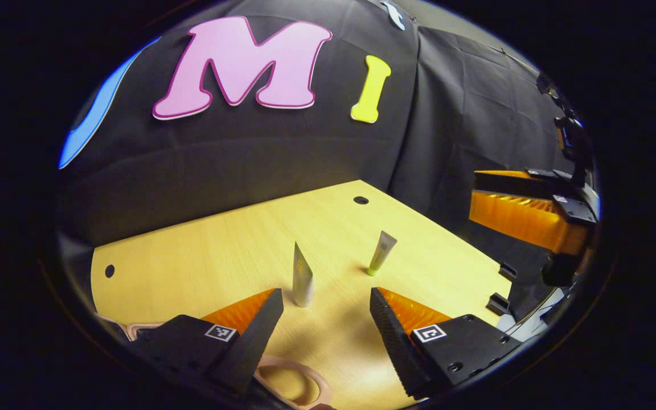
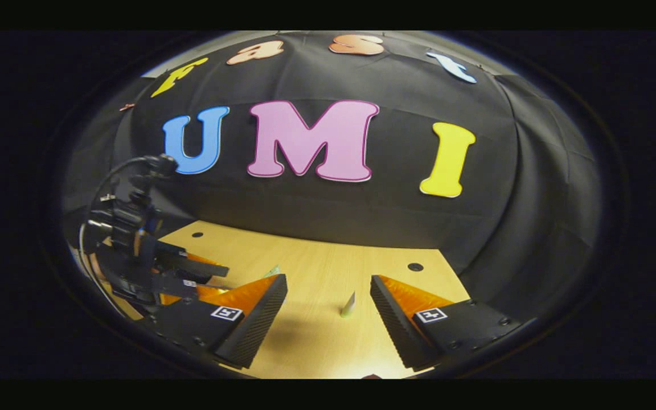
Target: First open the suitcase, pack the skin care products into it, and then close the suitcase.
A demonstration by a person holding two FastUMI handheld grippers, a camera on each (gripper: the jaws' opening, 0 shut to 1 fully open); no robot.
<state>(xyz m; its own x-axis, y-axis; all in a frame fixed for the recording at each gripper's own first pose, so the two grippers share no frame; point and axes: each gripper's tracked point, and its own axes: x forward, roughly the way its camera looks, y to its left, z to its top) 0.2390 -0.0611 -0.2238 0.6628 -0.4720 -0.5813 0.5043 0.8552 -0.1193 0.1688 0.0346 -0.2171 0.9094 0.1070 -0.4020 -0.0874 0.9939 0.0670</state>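
Two skin care tubes stand cap-down on the wooden table (image 1: 220, 256). The silver tube (image 1: 302, 277) rises just beyond my left gripper (image 1: 326, 302), which is open with nothing between its fingers. A smaller pale tube with a green cap (image 1: 381, 253) leans farther off to the right. Below the left fingers a pink suitcase edge with its handle (image 1: 291, 384) peeks out. In the right gripper view my right gripper (image 2: 328, 287) hangs open above the table, and the green-capped tube (image 2: 348, 304) stands ahead between its fingers, apart from them. The left gripper (image 2: 191, 276) sits at the left there.
The right gripper's orange finger (image 1: 521, 219) juts in at the right edge of the left gripper view, above the table's side. The table has round holes (image 1: 361, 200) near its corners and black clips (image 1: 499, 303) on its right edge. Black cloth walls close behind.
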